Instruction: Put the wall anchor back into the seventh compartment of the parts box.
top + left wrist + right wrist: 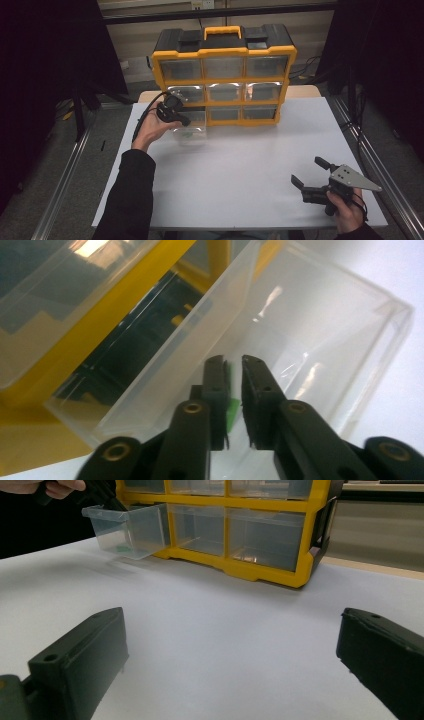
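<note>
In the left gripper view our jaws stand nearly closed, with only a thin slit between them, and a small green piece sits in that slit. We judge that the left gripper has it pinched, though most of the piece is hidden behind the jaws. The tips reach down inside the clear drawer, which is pulled partway out of the bottom left slot of the yellow organizer and juts over the white surface. In the right gripper view a speck of green shows low in that same drawer, near its floor.

The right gripper rests well apart, near the front right corner of the surface, held in the right hand. Its jaws are spread wide with nothing between them.

We read the step as the moment of exchange at the drawer: either picking the green piece off the drawer floor or setting it there. Which of the two we cannot tell. If we are lifting it out, the next move calls for a straight rise clear of the drawer's front wall, keeping the pinch firm. If we are placing it, we need only part the jaws a little and withdraw, after which the drawer wants pushing home.
</note>
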A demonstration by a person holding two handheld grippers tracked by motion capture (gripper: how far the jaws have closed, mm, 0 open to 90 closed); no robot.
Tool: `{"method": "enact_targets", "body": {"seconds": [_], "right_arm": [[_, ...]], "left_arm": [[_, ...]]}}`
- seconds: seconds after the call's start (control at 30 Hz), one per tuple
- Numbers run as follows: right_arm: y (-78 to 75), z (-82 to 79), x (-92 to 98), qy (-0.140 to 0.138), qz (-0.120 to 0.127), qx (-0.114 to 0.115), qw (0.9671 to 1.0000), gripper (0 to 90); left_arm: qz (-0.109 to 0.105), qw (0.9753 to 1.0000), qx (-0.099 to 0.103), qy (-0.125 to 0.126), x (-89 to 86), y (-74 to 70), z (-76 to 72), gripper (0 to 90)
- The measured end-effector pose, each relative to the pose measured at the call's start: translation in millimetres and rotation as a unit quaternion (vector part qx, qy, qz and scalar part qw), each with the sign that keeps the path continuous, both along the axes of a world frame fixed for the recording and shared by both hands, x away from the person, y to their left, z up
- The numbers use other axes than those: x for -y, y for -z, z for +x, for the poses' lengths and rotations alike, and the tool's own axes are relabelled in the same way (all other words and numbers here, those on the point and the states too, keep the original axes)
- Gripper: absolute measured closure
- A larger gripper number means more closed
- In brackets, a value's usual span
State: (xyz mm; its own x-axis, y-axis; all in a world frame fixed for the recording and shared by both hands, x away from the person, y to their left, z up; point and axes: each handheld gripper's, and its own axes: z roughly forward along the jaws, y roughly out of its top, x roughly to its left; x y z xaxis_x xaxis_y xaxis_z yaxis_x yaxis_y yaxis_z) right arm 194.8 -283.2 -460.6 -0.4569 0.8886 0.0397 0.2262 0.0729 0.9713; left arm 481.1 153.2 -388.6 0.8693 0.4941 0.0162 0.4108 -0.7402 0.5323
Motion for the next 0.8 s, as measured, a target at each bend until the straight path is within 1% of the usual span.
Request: {"method": "enact_targets", "body": {"seconds": [0.03,0.07,0.1,0.13,0.17,0.2,0.23,0.27,0.33,0.37,0.43,0.47,0.5,0.53,0.57,0.6,0.63,0.7,0.73,0.77,0.8], "right_arm": [[0.0,0.0,0.0,0.000,0.000,-0.001,1.0000,0.0],[0.0,0.0,-0.2,0.000,0.000,-0.001,1.0000,0.0],[-0.1,-0.2,-0.2,0.000,0.001,-0.001,1.0000,0.0],[-0.2,-0.3,0.0,-0.002,0.001,-0.001,1.0000,0.0],[-0.1,-0.1,0.0,0.000,0.001,0.001,1.0000,0.0],[-0.1,-0.2,0.3,-0.001,0.001,0.000,1.0000,0.0],[-0.1,-0.2,0.2,-0.001,0.001,0.000,1.0000,0.0],[-0.1,-0.3,0.1,-0.001,0.001,0.000,1.0000,0.0],[-0.2,-0.3,0.1,-0.002,0.001,0.000,1.0000,0.0],[-0.2,-0.4,0.1,-0.001,0.001,0.000,1.0000,0.0],[0.1,0.1,0.0,0.000,0.001,-0.001,1.0000,0.0],[0.2,0.2,0.1,-0.002,-0.001,0.000,1.0000,0.0],[0.0,0.1,-0.1,-0.002,0.000,0.000,1.0000,0.0],[-0.2,-0.2,0.0,-0.003,0.000,-0.001,1.0000,0.0],[-0.2,-0.4,-0.2,0.000,0.000,-0.003,1.0000,0.0],[0.0,-0.1,0.0,-0.001,0.000,0.000,1.0000,0.0],[-0.1,-0.2,0.2,-0.001,0.000,-0.001,1.0000,0.0],[-0.3,-0.5,0.0,-0.001,0.000,-0.002,1.0000,0.0],[-0.2,-0.2,0.0,-0.002,-0.002,0.000,1.0000,0.0],[-0.3,-0.3,-0.1,-0.001,-0.002,-0.001,1.0000,0.0],[-0.2,-0.3,-0.2,-0.001,-0.001,-0.002,1.0000,0.0]], "left_arm": [[-0.002,1.0000,0.004,0.002,-0.8,-0.8,0.0,78.4],[-0.012,0.9999,0.007,0.002,-0.7,-1.2,-0.4,78.4],[-0.015,0.9999,0.008,-0.002,-1.0,-2.1,-1.6,78.3],[-0.019,0.9997,0.011,-0.011,-1.1,-2.9,-3.0,78.2],[-0.024,0.9996,0.014,-0.007,-2.9,-5.3,-3.2,77.4],[-0.038,0.9991,0.016,-0.010,-2.8,-5.5,-3.9,76.5],[-0.039,0.9990,0.021,-0.011,-3.6,-7.1,-4.5,75.6],[-0.045,0.9986,0.022,-0.015,-4.2,-7.9,-5.9,74.1],[-0.049,0.9984,0.023,-0.012,-7.1,-9.6,-7.8,70.3],[-0.058,0.9975,0.030,-0.026,-7.4,-8.7,-10.3,67.9],[-0.081,0.9951,0.040,-0.039,-9.7,-8.7,-13.1,61.8],[-0.088,0.9943,0.042,-0.043,-10.9,-9.5,-14.3,57.6],[-0.093,0.9934,0.048,-0.048,-13.3,-10.7,-16.3,54.2],[-0.094,0.9930,0.052,-0.049,-15.4,-12.1,-17.5,49.3],[-0.106,0.9904,0.066,-0.058,-16.2,-11.4,-19.7,44.9],[-0.106,0.9898,0.075,-0.059,-18.3,-12.3,-21.2,41.4],[-0.110,0.9886,0.083,-0.063,-19.6,-12.4,-23.1,36.0],[-0.116,0.9839,0.111,-0.080,-21.4,-12.4,-27.1,28.9],[-0.118,0.9808,0.129,-0.087,-23.1,-12.8,-29.6,23.4],[-0.123,0.9791,0.135,-0.090,-25.1,-13.1,-30.9,16.7],[-0.130,0.9764,0.140,-0.101,-25.7,-13.0,-32.4,14.3]]}}
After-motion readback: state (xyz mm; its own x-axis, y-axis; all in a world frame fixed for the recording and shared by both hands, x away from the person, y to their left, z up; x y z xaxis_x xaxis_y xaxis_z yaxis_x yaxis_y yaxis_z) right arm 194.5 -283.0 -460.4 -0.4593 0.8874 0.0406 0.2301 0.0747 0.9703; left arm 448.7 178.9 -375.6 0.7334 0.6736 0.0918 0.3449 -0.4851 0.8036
